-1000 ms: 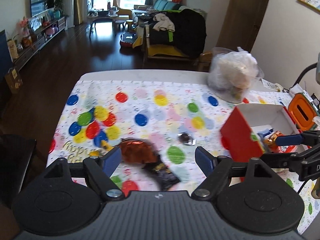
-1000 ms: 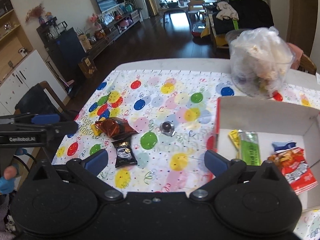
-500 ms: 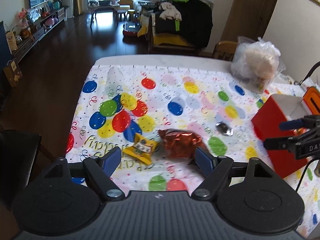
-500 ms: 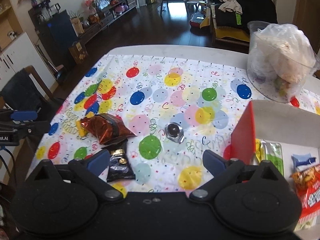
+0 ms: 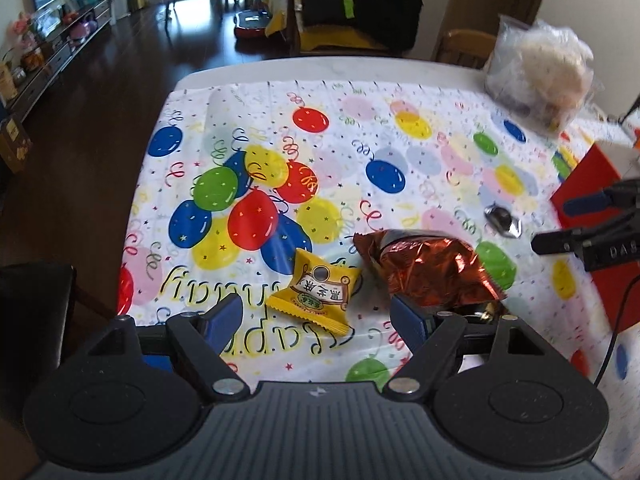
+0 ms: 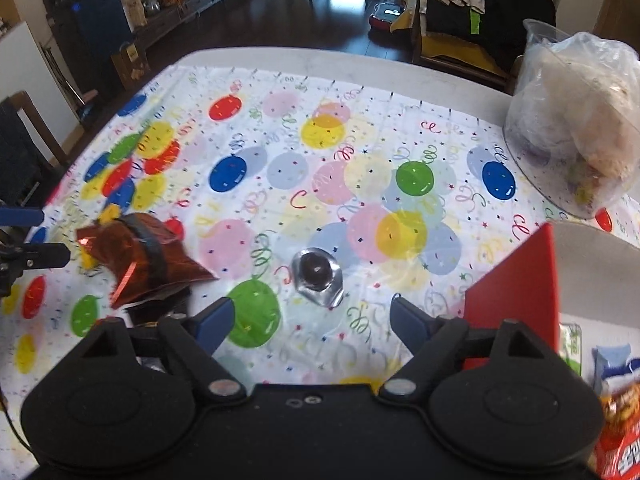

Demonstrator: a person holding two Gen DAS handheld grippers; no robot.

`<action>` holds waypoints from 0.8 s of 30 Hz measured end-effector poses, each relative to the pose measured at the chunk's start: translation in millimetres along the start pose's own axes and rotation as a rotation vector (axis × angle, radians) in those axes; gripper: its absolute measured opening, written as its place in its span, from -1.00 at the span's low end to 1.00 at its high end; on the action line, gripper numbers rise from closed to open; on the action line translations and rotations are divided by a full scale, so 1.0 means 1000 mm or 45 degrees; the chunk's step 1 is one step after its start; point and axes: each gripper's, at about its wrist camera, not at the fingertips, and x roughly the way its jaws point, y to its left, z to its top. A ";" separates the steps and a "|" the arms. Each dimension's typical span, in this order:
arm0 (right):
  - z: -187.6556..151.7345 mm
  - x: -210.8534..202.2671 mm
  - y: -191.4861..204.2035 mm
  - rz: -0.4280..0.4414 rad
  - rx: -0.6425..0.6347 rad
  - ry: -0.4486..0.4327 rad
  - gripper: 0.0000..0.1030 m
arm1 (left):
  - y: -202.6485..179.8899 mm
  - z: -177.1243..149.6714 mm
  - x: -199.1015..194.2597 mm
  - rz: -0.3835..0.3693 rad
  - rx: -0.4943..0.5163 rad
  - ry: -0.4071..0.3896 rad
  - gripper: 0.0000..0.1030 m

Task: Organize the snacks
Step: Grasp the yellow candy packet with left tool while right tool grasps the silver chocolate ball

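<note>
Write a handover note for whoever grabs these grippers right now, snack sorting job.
Left gripper: open, empty, low over the table, yellow packet between its fingers.
Right gripper: open, empty, the clear-wrapped candy just ahead.
Red box at the right already holds a green packet, a blue one and a red bag.
Left on the cloth: yellow packet, copper foil bag, the black packet mostly hidden under it, and the candy.

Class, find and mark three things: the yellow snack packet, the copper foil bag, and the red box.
yellow snack packet [image 5: 316,294], left wrist view, printed front.
copper foil bag [image 5: 434,270], left wrist view, crinkled middle.
red box [image 6: 516,280], right wrist view, outer red wall.
</note>
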 end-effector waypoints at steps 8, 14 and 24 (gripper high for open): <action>0.011 0.030 0.001 -0.003 -0.039 0.023 0.39 | 0.000 0.005 0.023 0.003 0.069 0.040 0.56; 0.014 0.042 0.002 0.000 -0.074 0.033 0.14 | 0.001 0.006 0.034 -0.011 0.084 0.054 0.48; 0.016 0.047 0.002 0.016 -0.083 0.021 -0.12 | -0.005 0.006 0.041 -0.012 0.139 0.055 0.15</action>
